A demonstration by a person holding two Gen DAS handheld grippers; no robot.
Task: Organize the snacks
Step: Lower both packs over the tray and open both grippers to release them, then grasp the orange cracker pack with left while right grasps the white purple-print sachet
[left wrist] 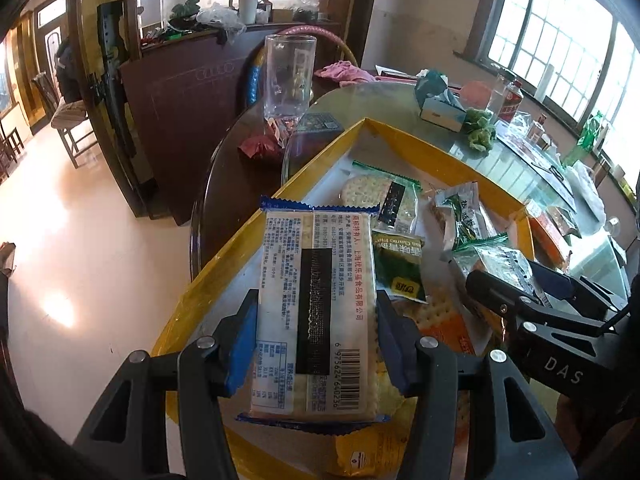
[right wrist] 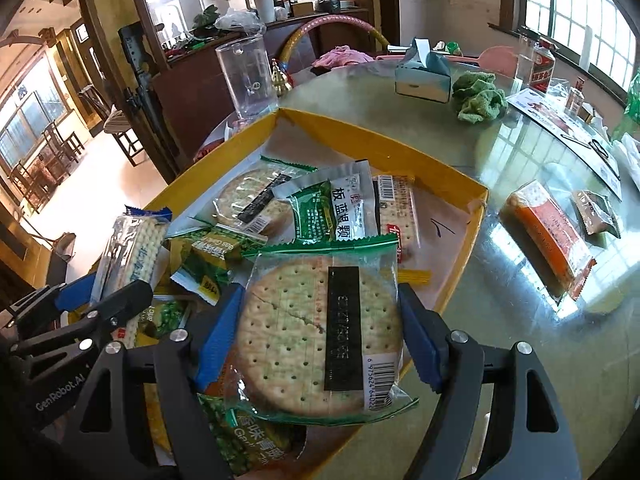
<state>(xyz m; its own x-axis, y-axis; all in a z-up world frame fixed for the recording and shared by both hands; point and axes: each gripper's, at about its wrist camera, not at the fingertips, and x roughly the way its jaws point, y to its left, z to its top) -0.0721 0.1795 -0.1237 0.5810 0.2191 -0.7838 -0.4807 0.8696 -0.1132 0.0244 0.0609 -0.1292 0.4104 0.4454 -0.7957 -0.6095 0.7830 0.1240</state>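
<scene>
A yellow box [left wrist: 404,136] [right wrist: 400,148] on the glass table holds several snack packets. My left gripper [left wrist: 316,340] is shut on a rectangular cracker pack with blue ends [left wrist: 316,304], held over the box's near left side; that pack also shows in the right wrist view [right wrist: 132,248]. My right gripper [right wrist: 320,336] is shut on a round cracker pack with green edges [right wrist: 316,332], held over the box's near edge. The right gripper shows in the left wrist view [left wrist: 532,280] at right. Green pea packets [right wrist: 208,256] lie in the box.
An orange cracker pack [right wrist: 548,240] and a small brown packet [right wrist: 598,212] lie on the table right of the box. A clear plastic cup [right wrist: 246,76], a tissue box [right wrist: 422,74], a green cloth [right wrist: 478,98] and bottles [right wrist: 540,66] stand behind.
</scene>
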